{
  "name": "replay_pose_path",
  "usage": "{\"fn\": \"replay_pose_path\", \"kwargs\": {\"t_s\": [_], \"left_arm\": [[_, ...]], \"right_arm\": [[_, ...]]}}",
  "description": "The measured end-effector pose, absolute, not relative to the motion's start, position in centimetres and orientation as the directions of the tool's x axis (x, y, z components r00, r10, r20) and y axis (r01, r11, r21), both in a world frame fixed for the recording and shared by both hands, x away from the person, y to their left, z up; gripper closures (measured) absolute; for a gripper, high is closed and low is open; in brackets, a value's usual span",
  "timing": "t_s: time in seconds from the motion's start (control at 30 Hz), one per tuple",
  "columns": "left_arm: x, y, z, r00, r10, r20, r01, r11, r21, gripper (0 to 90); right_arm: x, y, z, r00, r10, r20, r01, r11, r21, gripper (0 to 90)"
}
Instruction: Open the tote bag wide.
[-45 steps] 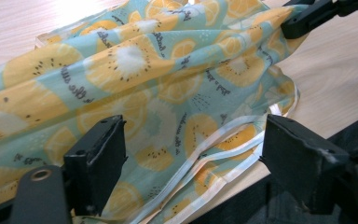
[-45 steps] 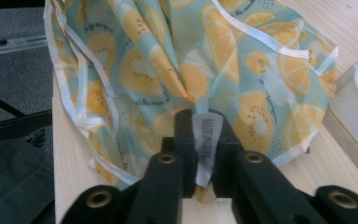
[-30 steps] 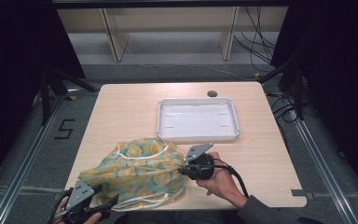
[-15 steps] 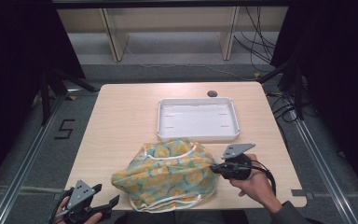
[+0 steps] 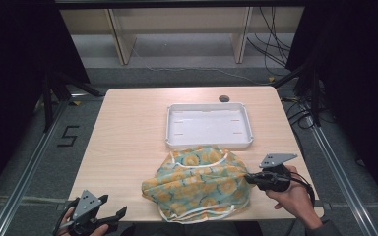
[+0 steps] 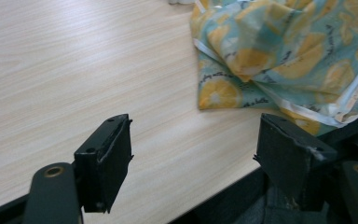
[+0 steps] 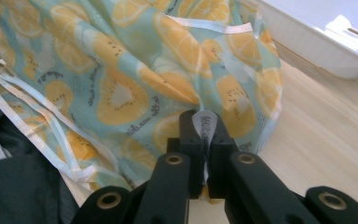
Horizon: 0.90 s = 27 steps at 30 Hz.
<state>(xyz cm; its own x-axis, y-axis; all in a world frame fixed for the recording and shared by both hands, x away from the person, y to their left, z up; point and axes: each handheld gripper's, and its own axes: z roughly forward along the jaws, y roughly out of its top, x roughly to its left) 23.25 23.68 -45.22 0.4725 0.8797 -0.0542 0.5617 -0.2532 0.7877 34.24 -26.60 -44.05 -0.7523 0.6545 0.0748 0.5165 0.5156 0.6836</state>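
soft printed cloth (image 5: 199, 184), matt wood table (image 5: 128, 132), glossy plastic tray (image 5: 208, 141).

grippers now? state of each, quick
Left gripper: jaws open, just been opening, nothing between them.
Right gripper: jaws closed on the fruit-print cloth.

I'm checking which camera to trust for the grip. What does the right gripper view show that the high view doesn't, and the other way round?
Right gripper view alone: the right hand-held gripper with its jaws pinched shut on a small white label at the edge of the fruit-print cloth.

High view alone: the left hand-held gripper at the table's near left corner, jaws apart with nothing between them, well apart from the cloth.

Both: the cloth bunched on the table and the white tray just beyond it.
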Motion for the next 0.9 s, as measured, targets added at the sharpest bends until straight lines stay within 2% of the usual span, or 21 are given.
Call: {"fn": "replay_pose_path", "kwargs": {"t_s": [0.03,0.07,0.13,0.17,0.2,0.23,0.3,0.43,0.47,0.5,0.53,0.6,0.63,0.67,0.7,0.8,0.83,0.87,0.9], "left_arm": [[23.2,23.6,-45.3,0.471,0.880,-0.062,0.568,-0.248,0.785,25.8],[23.2,23.9,-45.3,0.498,0.867,-0.038,0.572,-0.295,0.766,25.8],[23.2,23.7,-45.4,0.481,0.875,-0.060,0.571,-0.261,0.778,25.7],[23.3,23.9,-45.2,0.498,0.866,-0.039,0.575,-0.296,0.763,25.5],[23.3,23.5,-45.4,0.475,0.877,-0.073,0.568,-0.242,0.787,25.0],[23.3,23.5,-45.3,0.476,0.877,-0.058,0.575,-0.261,0.775,25.0],[23.2,23.8,-45.5,0.497,0.867,-0.038,0.576,-0.297,0.762,25.0],[23.4,23.6,-45.3,0.493,0.869,-0.049,0.574,-0.283,0.768,24.7],[23.4,23.6,-45.3,0.500,0.865,-0.037,0.576,-0.300,0.760,24.8],[23.4,23.6,-45.3,0.509,0.860,-0.030,0.575,-0.314,0.756,24.8],[23.4,23.6,-45.4,0.507,0.861,-0.039,0.577,-0.305,0.757,24.8],[23.6,23.1,-45.3,0.495,0.866,-0.072,0.569,-0.260,0.780,24.7],[23.7,22.9,-45.2,0.506,0.859,-0.074,0.554,-0.258,0.791,24.7],[23.9,22.8,-45.0,0.520,0.851,-0.074,0.555,-0.271,0.786,24.8],[23.9,22.5,-44.9,0.524,0.848,-0.080,0.544,-0.262,0.797,24.7],[24.2,21.2,-44.2,0.565,0.820,-0.097,0.517,-0.259,0.816,24.6],[24.3,20.8,-44.0,0.576,0.812,-0.094,0.505,-0.262,0.822,24.6],[24.7,20.1,-43.8,0.595,0.799,-0.092,0.489,-0.269,0.830,24.6],[24.9,19.4,-43.5,0.614,0.785,-0.080,0.472,-0.284,0.835,24.7]], "right_arm": [[34.0,-27.1,-43.9,-0.736,0.672,0.082,0.542,0.513,0.666,89.1],[33.9,-27.2,-44.0,-0.730,0.678,0.085,0.546,0.504,0.670,89.1],[33.9,-27.9,-44.2,-0.726,0.683,0.075,0.540,0.500,0.677,89.2],[33.8,-28.1,-44.3,-0.717,0.693,0.076,0.548,0.493,0.676,89.1],[33.7,-28.4,-44.3,-0.709,0.701,0.080,0.556,0.486,0.675,89.1],[33.4,-28.5,-44.3,-0.679,0.727,0.099,0.592,0.462,0.660,89.1],[33.5,-29.2,-44.4,-0.692,0.720,0.053,0.564,0.493,0.662,89.1],[33.0,-29.9,-44.4,-0.668,0.740,0.080,0.606,0.478,0.635,89.0],[33.1,-29.9,-44.8,-0.681,0.729,0.073,0.576,0.471,0.668,88.8],[32.9,-30.1,-44.6,-0.678,0.731,0.073,0.587,0.479,0.653,88.1],[32.6,-29.8,-44.6,-0.648,0.755,0.103,0.616,0.441,0.653,87.2],[32.3,-30.0,-44.1,-0.651,0.750,0.117,0.632,0.450,0.631,79.8],[32.6,-30.2,-44.4,-0.678,0.732,0.073,0.570,0.461,0.680,73.7],[32.4,-30.0,-44.0,-0.658,0.748,0.087,0.582,0.431,0.690,68.3],[32.4,-29.9,-43.3,-0.693,0.719,0.057,0.549,0.474,0.689,63.1],[31.9,-28.9,-41.9,-0.708,0.704,0.051,0.497,0.446,0.744,50.5],[32.0,-28.5,-41.4,-0.736,0.676,0.028,0.444,0.452,0.774,48.4],[31.7,-28.1,-41.0,-0.739,0.672,0.051,0.453,0.440,0.776,46.4],[32.1,-27.7,-40.6,-0.770,0.638,0.012,0.398,0.465,0.791,44.5]]}}
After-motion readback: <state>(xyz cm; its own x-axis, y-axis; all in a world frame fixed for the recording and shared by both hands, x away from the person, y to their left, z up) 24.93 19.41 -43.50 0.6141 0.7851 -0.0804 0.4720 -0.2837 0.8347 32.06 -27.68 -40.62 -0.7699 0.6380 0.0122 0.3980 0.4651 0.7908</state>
